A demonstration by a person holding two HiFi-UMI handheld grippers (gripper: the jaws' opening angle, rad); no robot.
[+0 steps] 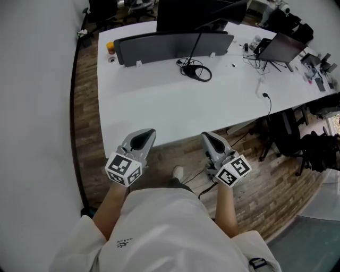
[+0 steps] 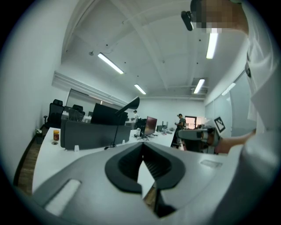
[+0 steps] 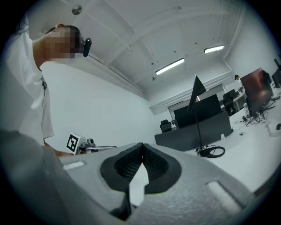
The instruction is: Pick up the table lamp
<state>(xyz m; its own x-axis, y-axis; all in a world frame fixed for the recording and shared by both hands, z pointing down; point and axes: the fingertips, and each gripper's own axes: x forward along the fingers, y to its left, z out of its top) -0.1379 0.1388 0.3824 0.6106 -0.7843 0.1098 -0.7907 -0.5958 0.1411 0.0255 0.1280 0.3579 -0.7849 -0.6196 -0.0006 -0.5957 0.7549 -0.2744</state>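
Note:
The table lamp stands far back on the white table (image 1: 159,106): a thin black stem (image 1: 195,45) rises from a ring-shaped base (image 1: 197,71) with a coiled cord. In the left gripper view its slim black head (image 2: 129,104) tops the stem, and in the right gripper view the stem (image 3: 198,127) and base (image 3: 213,151) show clearly. My left gripper (image 1: 149,133) and right gripper (image 1: 206,136) hover side by side at the table's near edge, well short of the lamp. Both are shut and empty, as the left gripper (image 2: 142,144) and right gripper (image 3: 141,145) show in their own views.
A dark grey partition screen (image 1: 170,45) and a black monitor (image 1: 191,13) stand behind the lamp. A small orange jar (image 1: 110,47) sits at the table's far left, a laptop (image 1: 284,48) with cables at the far right. An office chair (image 1: 287,133) and bag (image 1: 319,149) stand on the right.

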